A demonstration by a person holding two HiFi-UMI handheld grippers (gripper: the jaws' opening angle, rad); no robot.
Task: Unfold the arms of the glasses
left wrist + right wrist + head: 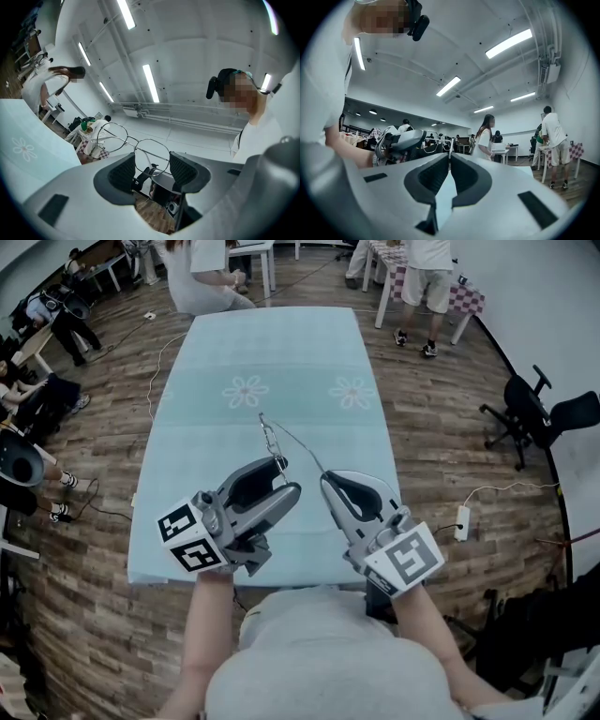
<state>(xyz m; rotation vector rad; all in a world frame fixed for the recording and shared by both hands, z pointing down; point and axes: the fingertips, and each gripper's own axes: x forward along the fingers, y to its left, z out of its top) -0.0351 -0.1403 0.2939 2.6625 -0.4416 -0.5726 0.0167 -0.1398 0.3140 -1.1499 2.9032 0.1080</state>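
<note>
Grippers sitting nearest lens in head view: left gripper (281, 465) holding glasses (269, 435) above table (281, 343), long axis running away from person. Right gripper (324, 476) pinching arm (305, 452), which is slanting rightward off frame.
Left gripper view: jaws standing part-open, clamping lens (152, 157).
Right gripper view: jaws closing almost fully on arm tip.
Nothing obstructing; bystanders (427, 277) standing well apart.

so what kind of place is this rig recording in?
Looks like a big shared lab or workshop hall, probably a data-collection space: white tables with other people standing around them, an office chair on wood-pattern flooring, and long ceiling strip lights.
</note>
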